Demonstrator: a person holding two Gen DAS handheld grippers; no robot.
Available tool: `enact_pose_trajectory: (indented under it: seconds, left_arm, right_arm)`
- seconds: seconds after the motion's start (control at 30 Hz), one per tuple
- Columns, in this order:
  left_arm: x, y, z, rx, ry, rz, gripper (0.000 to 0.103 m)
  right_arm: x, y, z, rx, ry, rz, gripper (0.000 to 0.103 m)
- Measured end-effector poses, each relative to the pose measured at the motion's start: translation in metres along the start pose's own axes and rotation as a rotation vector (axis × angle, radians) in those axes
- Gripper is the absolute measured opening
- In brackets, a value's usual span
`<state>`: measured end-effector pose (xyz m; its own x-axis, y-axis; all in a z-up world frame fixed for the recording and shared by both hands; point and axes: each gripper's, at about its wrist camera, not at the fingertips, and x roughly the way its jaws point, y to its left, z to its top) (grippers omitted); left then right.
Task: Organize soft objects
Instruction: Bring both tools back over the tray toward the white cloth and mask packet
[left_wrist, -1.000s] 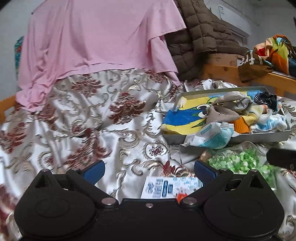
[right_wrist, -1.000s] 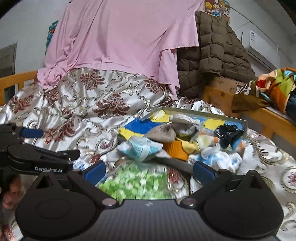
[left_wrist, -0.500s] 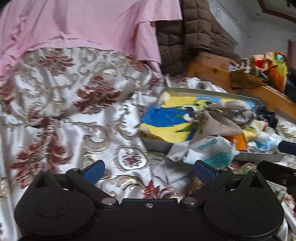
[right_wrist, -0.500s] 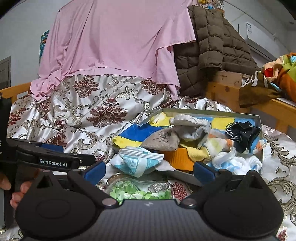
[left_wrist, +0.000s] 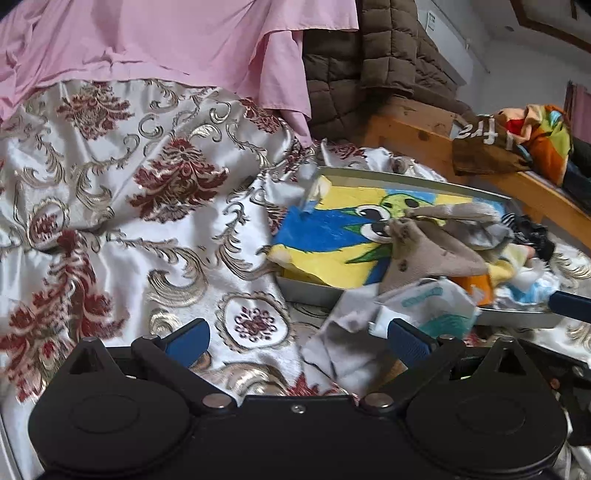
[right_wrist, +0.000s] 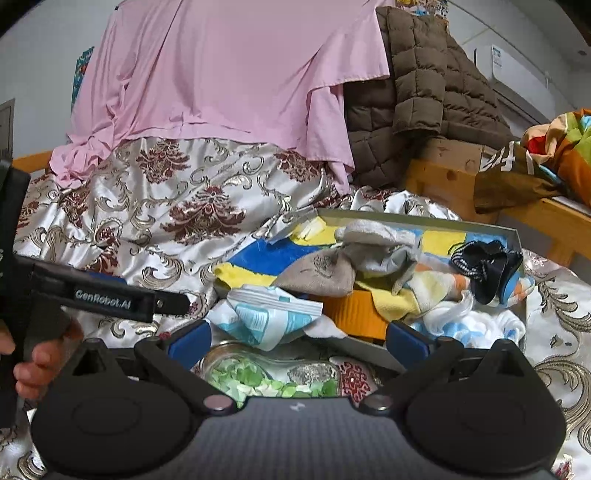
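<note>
With both tongs, left (left_wrist: 295, 341) and right (right_wrist: 297, 341), wide and empty over the bed (left_wrist: 122, 206), the reach looks under way: next, close on the tissue pack (right_wrist: 267, 314) draped over the tray (right_wrist: 417, 221) edge.

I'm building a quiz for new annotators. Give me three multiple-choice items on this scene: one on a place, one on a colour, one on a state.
1. Where does the black sock lie?
A. at the right end of the tray
B. on the pink sheet
C. on the brown jacket

2. What colour are the bits in the clear bag?
A. red
B. green
C. purple

3. How is the right gripper?
A. shut on a sock
B. shut on the tissue pack
C. open, holding nothing

Answers: 1 A, the sock sits inside the tray's right end. 2 B, the bits look light green. 3 C, the blue pads stand wide apart, empty.
</note>
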<state>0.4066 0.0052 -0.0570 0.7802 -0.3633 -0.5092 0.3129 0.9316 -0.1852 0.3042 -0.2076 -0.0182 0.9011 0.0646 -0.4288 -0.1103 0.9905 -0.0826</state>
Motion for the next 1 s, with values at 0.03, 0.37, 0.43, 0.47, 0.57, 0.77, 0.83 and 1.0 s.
enact_pose_trajectory:
  seconds: [0.03, 0.37, 0.43, 0.47, 0.57, 0.77, 0.83, 1.0]
  left_arm:
    - [0.002, 0.000, 0.001, 0.017, -0.004, 0.002, 0.102]
    - [0.028, 0.012, 0.001, 0.028, -0.033, -0.138, 0.102]
    - [0.038, 0.019, -0.006, 0.009, 0.001, -0.172, 0.101]
    - [0.043, 0.025, -0.008, -0.017, 0.025, -0.205, 0.100]
    - [0.045, 0.039, -0.009, -0.103, 0.019, -0.274, 0.099]
    - [0.050, 0.040, -0.002, -0.143, 0.043, -0.317, 0.090]
    - [0.052, 0.040, 0.003, -0.167, 0.045, -0.358, 0.090]
    - [0.075, 0.045, 0.014, -0.311, 0.131, -0.465, 0.086]
  right_arm:
    - [0.001, 0.001, 0.000, -0.001, 0.005, 0.000, 0.103]
    - [0.018, 0.014, 0.024, -0.164, 0.029, -0.007, 0.103]
    - [0.024, 0.017, 0.024, -0.219, 0.030, -0.003, 0.102]
    - [0.027, 0.019, 0.024, -0.243, 0.033, 0.001, 0.102]
    - [0.037, 0.023, 0.019, -0.295, 0.042, 0.027, 0.097]
    - [0.047, 0.026, 0.010, -0.307, 0.050, 0.058, 0.089]
    - [0.048, 0.024, 0.009, -0.300, 0.051, 0.059, 0.088]
    - [0.051, 0.022, 0.012, -0.277, 0.046, 0.059, 0.087]
